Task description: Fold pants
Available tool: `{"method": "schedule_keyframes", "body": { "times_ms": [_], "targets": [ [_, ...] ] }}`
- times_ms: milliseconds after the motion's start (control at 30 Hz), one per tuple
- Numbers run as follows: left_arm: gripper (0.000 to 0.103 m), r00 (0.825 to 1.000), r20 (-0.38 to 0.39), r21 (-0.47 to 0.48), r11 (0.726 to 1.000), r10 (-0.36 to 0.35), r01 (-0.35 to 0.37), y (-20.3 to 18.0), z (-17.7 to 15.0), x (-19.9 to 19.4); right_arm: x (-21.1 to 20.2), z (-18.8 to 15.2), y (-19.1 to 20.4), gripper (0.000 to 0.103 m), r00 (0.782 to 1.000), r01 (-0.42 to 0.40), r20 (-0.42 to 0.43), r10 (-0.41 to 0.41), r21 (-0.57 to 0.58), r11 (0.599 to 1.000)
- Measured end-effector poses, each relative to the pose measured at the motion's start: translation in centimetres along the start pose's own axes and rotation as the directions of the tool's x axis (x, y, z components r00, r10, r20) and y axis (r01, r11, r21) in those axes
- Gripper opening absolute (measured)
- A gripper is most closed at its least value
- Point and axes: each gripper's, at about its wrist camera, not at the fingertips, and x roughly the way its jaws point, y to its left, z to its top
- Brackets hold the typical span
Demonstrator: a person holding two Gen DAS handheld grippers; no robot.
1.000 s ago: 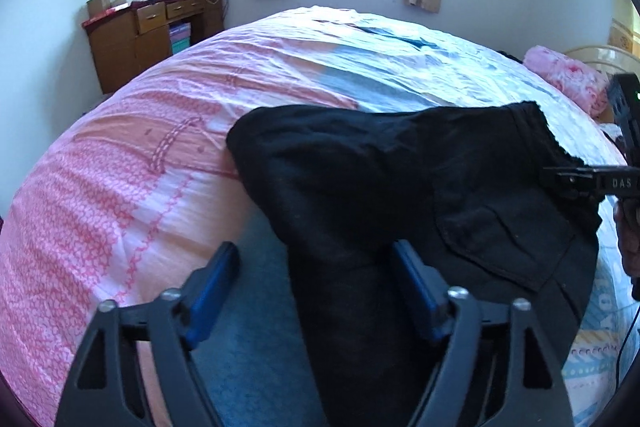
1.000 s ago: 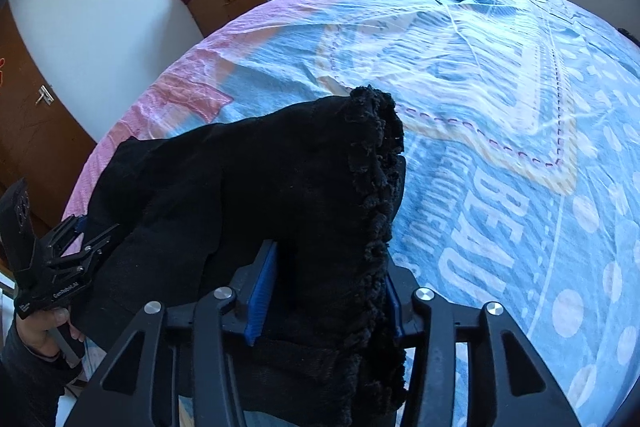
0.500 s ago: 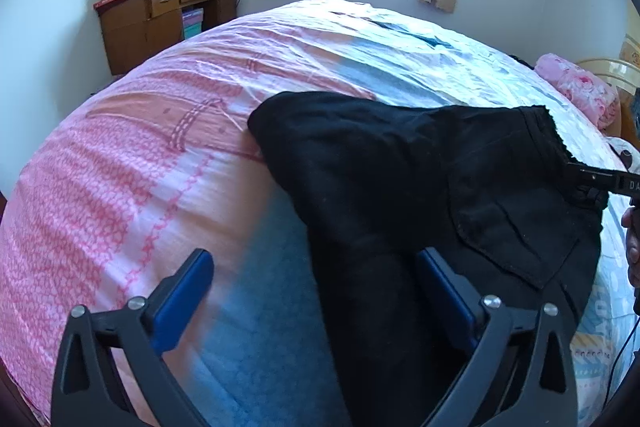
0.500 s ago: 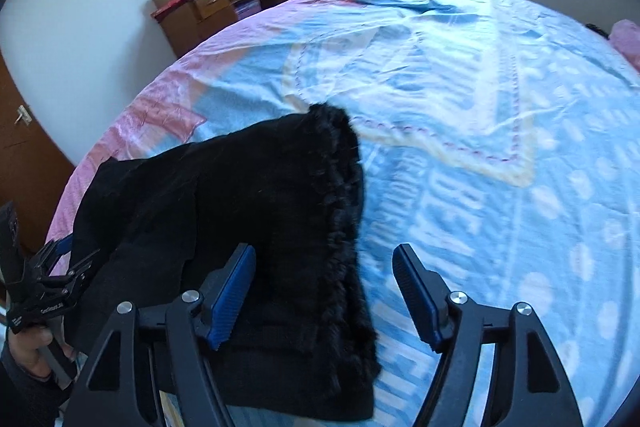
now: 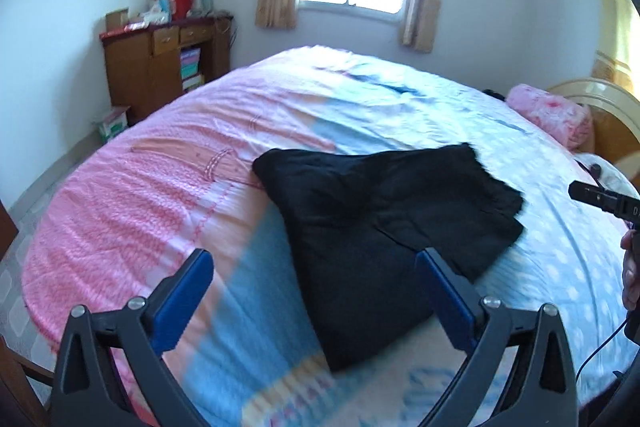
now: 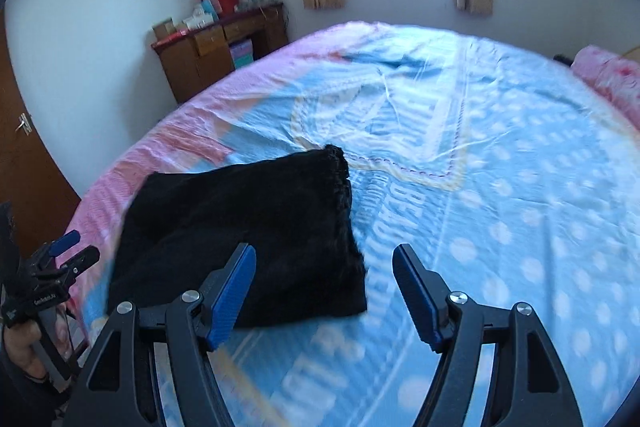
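One garment: black pants (image 5: 372,227) are seen folded into a thick, flat bundle, a frayed hem at the far right corner.
Place: pants are laid on the bed (image 5: 160,187), near its front edge.
Left claw (image 5: 316,303): spread wide, nothing gripped; jaws have just been opening, clear above the pants.
Right claw (image 6: 324,297): released, jaws have just been opening, no cloth touched.
Left view only: headboard (image 5: 600,99).
Right view only: door (image 6: 24,163).
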Motion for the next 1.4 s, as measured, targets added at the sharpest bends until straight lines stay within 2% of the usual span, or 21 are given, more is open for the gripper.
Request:
{"method": "schedule_keyframes", "body": {
  "times_ms": [100,233,367,500,800,1400],
  "targets": [
    [0.103,1.000,0.017,0.053,0.999,-0.010,0.009,-1.2,-1.2,-2.6,-3.8,-2.3,1.7,0.072,0.998,0.008,0.055,-0.007,-0.008,1.000],
    [0.103,0.999,0.030,0.058,0.997,-0.043,0.041,-2.0,-2.1,-4.6,-7.2,-5.6,4.0,0.073,0.993,0.011,0.117,-0.009,-0.017,1.000],
    [0.103,0.996,0.037,0.059,0.995,-0.081,0.079,-2.7,-2.5,-5.5,-9.0,-7.6,5.9,0.073,0.990,-0.003,0.141,0.004,-0.006,1.000],
    [0.103,0.993,0.054,0.064,0.993,-0.105,0.102,-3.2,-2.7,-6.7,-10.0,-8.9,6.7,0.073,0.989,0.016,0.150,-0.018,0.014,1.000],
    [0.103,0.990,0.109,0.071,0.995,-0.083,0.076,-3.0,-2.2,-8.6,-12.4,-8.7,8.0,0.073,0.981,0.033,0.190,-0.032,0.000,0.999],
    [0.103,0.993,0.096,0.096,0.994,-0.069,0.060,-3.6,-2.4,-8.4,-12.2,-9.7,8.4,0.073,0.981,0.014,0.193,-0.014,0.000,1.000]
  ]
}}
